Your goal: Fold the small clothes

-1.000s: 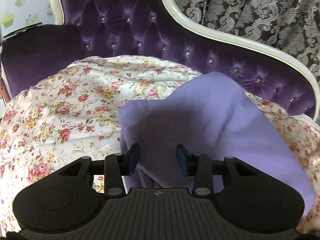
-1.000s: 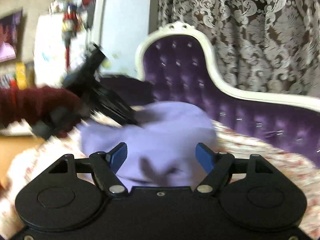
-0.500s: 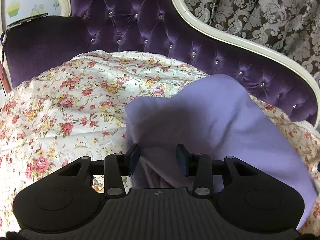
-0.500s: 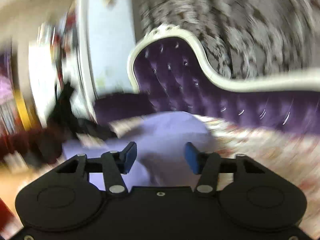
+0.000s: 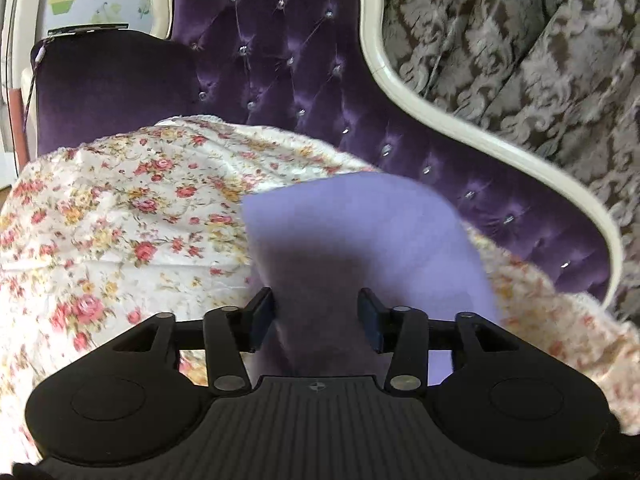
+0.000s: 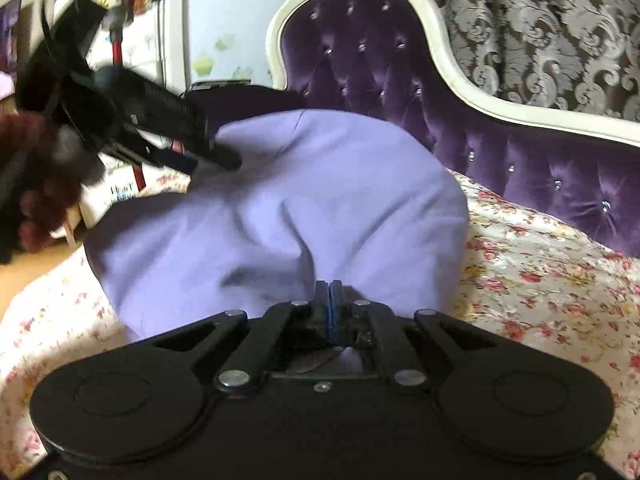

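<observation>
the lilac garment [image 6: 320,200] lies bunched on a floral sheet [image 5: 120,220] spread over the seat of a purple tufted sofa [image 5: 280,52] with a cream frame, a patterned grey curtain [image 5: 520,40] hanging behind it. in the right wrist view the right gripper [image 6: 330,300] is clenched, its blue pads pressed together at the near edge of the garment, where the cloth puckers into folds that run toward the pads; a thin pinch of lilac fabric sits between them and more shows below, behind the fingers. from that pinch the garment swells up and away toward the far left, where the left gripper [image 6: 224,158] comes in from the left, carried by a hand in a dark red fuzzy sleeve [image 6: 36,184]; its tips meet the far left part of the cloth, though blur hides how they stand there. in the left wrist view the left gripper [image 5: 316,312] has its jaws apart and opening, with a shadowed fold of the garment [image 5: 360,232] rising between them; the left pad [image 5: 262,312] lies just beside the cloth's edge, the right pad [image 5: 370,316] stands close to it, and neither visibly presses on it. the garment covers the right middle of the sheet, and the bare floral print stretches off to the left.
</observation>
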Demonstrator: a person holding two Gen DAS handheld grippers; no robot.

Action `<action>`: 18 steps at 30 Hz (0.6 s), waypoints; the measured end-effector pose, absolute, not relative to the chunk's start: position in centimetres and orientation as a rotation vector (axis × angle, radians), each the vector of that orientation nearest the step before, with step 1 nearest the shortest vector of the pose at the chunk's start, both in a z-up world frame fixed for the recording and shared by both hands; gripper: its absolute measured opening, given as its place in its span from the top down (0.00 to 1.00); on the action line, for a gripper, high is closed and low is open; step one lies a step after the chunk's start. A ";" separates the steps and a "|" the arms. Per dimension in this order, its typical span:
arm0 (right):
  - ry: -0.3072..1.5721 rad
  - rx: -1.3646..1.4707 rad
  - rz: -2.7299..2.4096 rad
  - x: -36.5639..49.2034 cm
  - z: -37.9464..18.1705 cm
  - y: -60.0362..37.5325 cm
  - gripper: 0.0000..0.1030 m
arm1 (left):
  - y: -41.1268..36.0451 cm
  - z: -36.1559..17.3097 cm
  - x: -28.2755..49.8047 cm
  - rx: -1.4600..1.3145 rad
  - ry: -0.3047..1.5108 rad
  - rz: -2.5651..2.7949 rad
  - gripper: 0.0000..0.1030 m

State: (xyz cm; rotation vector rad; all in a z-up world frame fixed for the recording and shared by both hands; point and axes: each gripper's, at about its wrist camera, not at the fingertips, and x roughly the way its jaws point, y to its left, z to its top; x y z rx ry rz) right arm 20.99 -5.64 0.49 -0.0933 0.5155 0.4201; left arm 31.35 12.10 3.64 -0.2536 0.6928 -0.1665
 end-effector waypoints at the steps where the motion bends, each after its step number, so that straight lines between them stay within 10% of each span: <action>1: 0.517 -0.119 0.418 21.0 0.5 -5.4 0.89 | 11.9 3.7 30.9 -0.267 0.686 -0.179 0.54; 11: 0.517 -0.148 0.494 20.4 2.6 -7.3 0.86 | 10.3 -0.7 28.3 -0.243 0.697 -0.194 0.47; 15: 0.433 -0.060 0.488 22.2 5.7 -8.9 0.40 | 10.6 -0.3 28.2 -0.261 0.690 -0.193 0.47; 18: 0.430 -0.041 0.484 26.0 7.2 -8.7 0.34 | 10.0 0.0 28.0 -0.227 0.678 -0.184 0.47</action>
